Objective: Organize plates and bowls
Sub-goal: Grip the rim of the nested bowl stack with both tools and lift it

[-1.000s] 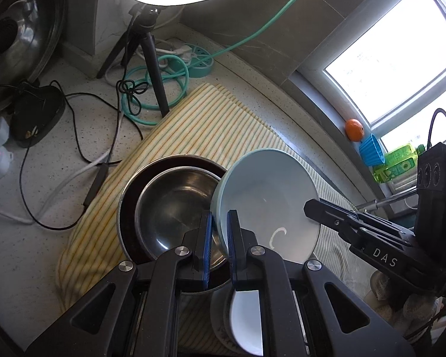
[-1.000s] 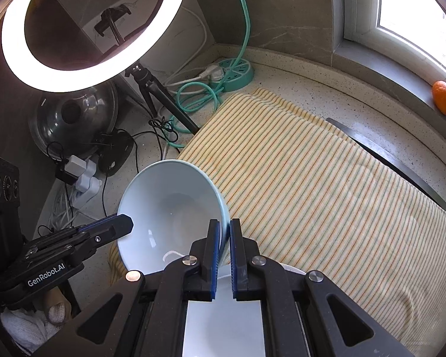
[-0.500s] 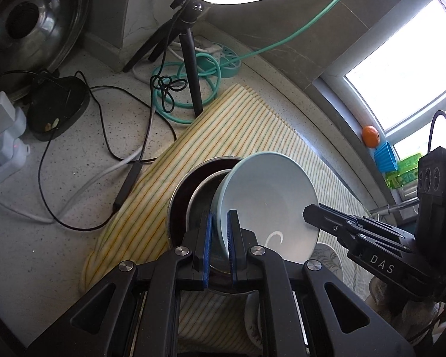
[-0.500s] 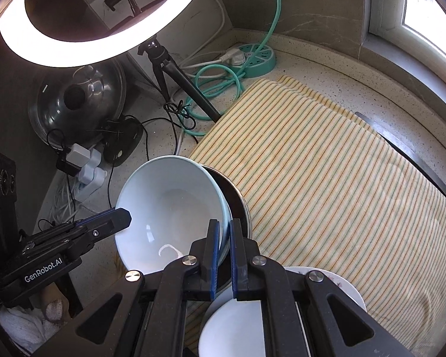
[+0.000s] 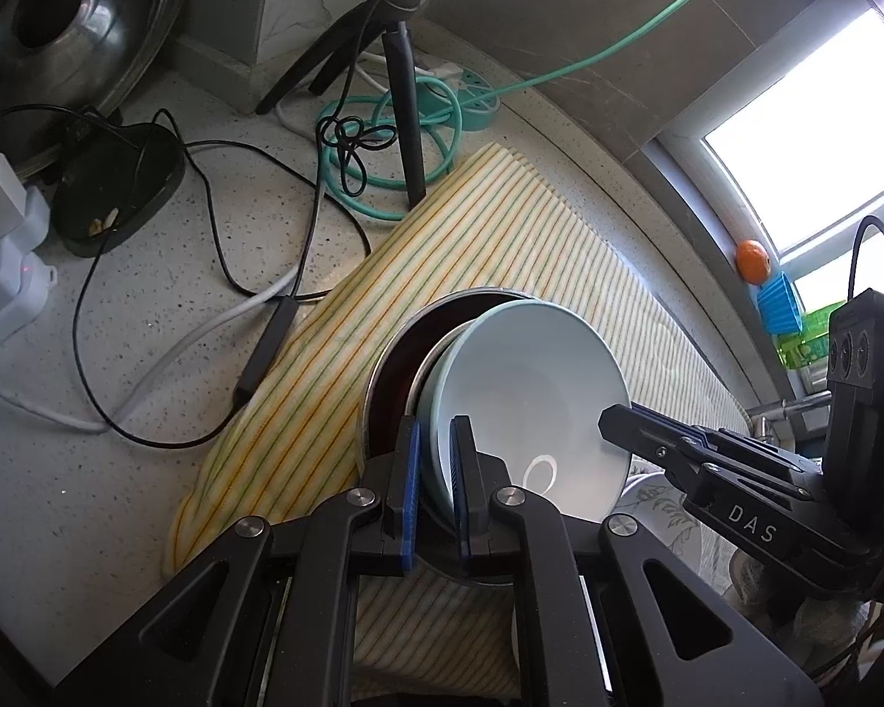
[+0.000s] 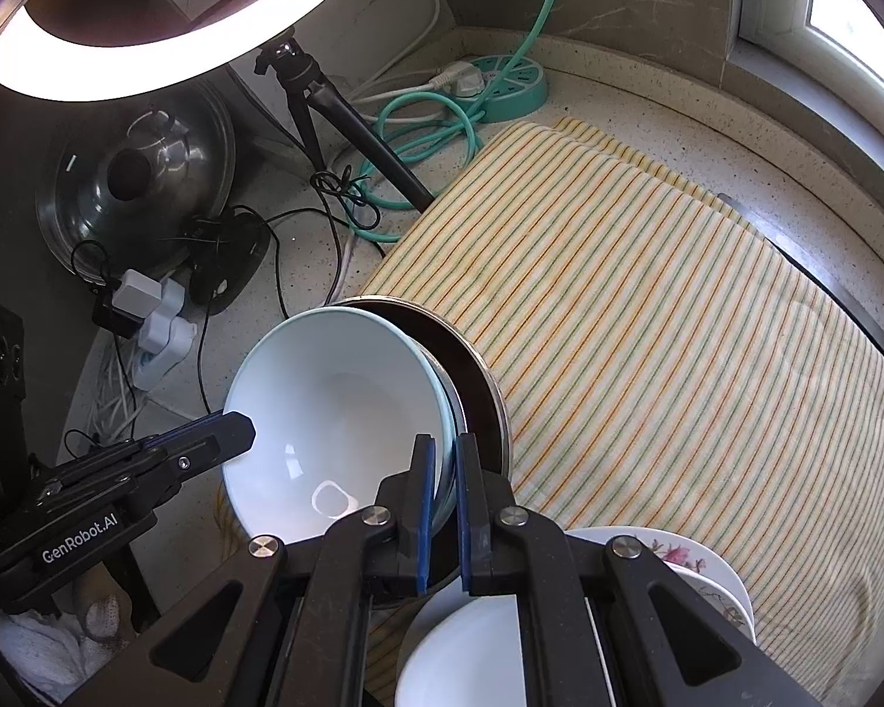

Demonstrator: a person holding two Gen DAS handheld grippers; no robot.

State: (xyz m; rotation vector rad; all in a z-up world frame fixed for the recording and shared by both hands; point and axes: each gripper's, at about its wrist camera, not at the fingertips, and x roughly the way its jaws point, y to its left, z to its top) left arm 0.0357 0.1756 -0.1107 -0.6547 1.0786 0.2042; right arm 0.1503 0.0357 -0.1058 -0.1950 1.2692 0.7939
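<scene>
Steel shows first at the far left of the left wrist view: a pot lid (image 5: 59, 29) leaning against the wall, with a dark dish (image 5: 118, 188) and white plug adapters (image 5: 3, 253) in front of it on the speckled counter (image 5: 118, 365). Black cables trail rightward to a tripod (image 5: 403, 118) and a coiled teal cord (image 5: 395, 165).

Next comes the striped cloth (image 5: 489, 235), and on it a wide metal bowl (image 5: 383, 389) with a dark inside. A smaller steel bowl seems to sit nested in it, though only a sliver of rim shows. Tilted over these is the pale blue bowl (image 5: 530, 389). The left gripper (image 5: 434, 492) pinches its near rim, blue pads pressed on either side of the wall. Across the bowl, the right gripper (image 5: 624, 418) clamps the opposite rim. Beyond it an orange fruit (image 5: 753, 262) rests on the window ledge.

From the right wrist view, the left gripper (image 6: 230, 433) comes in from the left edge onto the pale blue bowl (image 6: 336, 400), and the right gripper (image 6: 444, 498) grips the rim beside the metal bowl (image 6: 489, 395). Just beneath, a white bowl (image 6: 471, 648) rests on a flowered plate (image 6: 695, 560), at the edge of the cloth (image 6: 648, 324).
</scene>
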